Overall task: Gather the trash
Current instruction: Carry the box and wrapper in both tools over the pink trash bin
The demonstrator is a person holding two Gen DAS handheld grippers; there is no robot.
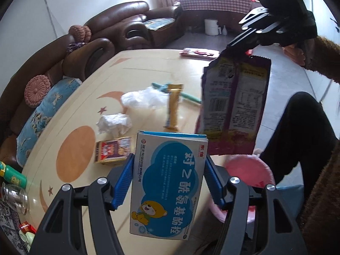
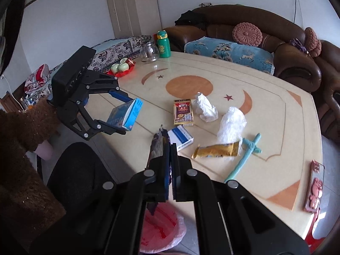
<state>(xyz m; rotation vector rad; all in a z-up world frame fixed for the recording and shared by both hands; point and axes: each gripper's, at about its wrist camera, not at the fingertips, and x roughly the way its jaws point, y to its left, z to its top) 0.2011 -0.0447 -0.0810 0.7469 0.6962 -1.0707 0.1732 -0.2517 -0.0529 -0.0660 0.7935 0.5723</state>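
A blue-and-white medicine box [image 1: 167, 182] is pinched between the blue pads of the left hand-held gripper [image 1: 169, 180] above the near table [image 1: 136, 68] edge, a purple snack bag [image 1: 233, 104] is clamped by the right hand-held gripper [image 2: 169, 165] over a pink-lined bin [image 2: 161, 229], and farther off crumpled tissue [image 2: 205, 107] and a gold wrapper [image 2: 216, 150] are left lying on the table.

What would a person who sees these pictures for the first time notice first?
Most striking is the blue-and-white medicine box, clamped in the left claw above the table edge. Next is the purple snack bag hanging from the right claw, over a bin lined with a pink bag. Crumpled tissues and wrappers litter the cream table.
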